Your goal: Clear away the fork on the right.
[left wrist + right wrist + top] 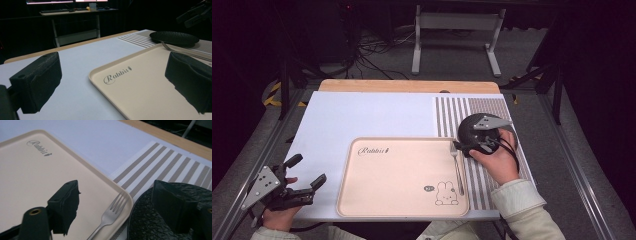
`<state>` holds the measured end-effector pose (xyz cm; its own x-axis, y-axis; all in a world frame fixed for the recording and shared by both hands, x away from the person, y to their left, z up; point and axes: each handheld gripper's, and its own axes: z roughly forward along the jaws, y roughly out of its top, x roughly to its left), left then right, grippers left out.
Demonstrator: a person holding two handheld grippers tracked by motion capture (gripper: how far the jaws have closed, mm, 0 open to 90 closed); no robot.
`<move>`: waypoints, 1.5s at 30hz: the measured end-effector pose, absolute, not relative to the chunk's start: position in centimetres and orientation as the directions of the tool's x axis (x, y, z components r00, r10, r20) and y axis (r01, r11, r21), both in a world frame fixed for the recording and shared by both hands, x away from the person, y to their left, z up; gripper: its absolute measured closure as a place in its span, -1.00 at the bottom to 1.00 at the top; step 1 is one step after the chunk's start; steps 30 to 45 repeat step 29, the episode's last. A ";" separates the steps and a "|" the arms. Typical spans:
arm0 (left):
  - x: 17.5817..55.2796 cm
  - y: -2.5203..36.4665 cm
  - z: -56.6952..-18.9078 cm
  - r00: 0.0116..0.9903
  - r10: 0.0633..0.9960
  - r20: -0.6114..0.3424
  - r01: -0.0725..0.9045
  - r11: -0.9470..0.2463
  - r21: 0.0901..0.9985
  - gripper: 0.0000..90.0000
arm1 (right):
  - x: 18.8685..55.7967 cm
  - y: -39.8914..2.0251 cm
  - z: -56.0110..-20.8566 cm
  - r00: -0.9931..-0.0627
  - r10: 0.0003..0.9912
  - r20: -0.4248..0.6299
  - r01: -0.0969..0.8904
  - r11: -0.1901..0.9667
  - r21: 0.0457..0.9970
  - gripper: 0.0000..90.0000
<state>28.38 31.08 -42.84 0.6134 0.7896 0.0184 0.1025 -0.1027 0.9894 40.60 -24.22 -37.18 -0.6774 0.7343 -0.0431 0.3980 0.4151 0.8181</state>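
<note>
A beige tray (pixel 402 175) printed with "Rabbit" and a bunny lies on the near middle of the table. A silver fork (pixel 457 167) rests along its right side, tines pointing away. Just right of the tray a black plate (pixel 472 131) sits on a striped placemat (pixel 452 115). My right gripper (pixel 460 146) is open at the fork's tines; in the right gripper view one jaw hangs over the tray (pixel 37 177), the other over the plate (pixel 150 220), the fork (pixel 110 215) between them. My left gripper (pixel 309 169) is open left of the tray, holding nothing.
A white mat (pixel 362 115) covers the table left of and behind the tray. The wooden table edge (pixel 407 86) runs along the far side. Beyond it are a metal stand and cables on the floor.
</note>
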 end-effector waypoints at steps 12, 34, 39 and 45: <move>28.4 31.1 -42.9 0.611 0.792 0.019 0.104 -0.103 0.989 -0.96 | 37.9 -28.6 -36.5 -0.673 0.736 -0.064 0.294 0.347 0.891 -0.71; 28.4 31.1 -42.9 0.610 0.792 0.022 0.103 -0.107 0.989 -0.97 | 34.7 -33.9 -41.4 -0.684 0.730 -0.013 0.165 0.171 0.971 -0.90; 28.4 31.1 -42.9 0.610 0.792 0.022 0.103 -0.107 0.989 -0.97 | 34.7 -33.9 -41.4 -0.684 0.730 -0.013 0.165 0.171 0.971 -0.90; 28.4 31.1 -42.9 0.610 0.792 0.022 0.103 -0.107 0.989 -0.97 | 34.7 -33.9 -41.4 -0.684 0.730 -0.013 0.165 0.171 0.971 -0.90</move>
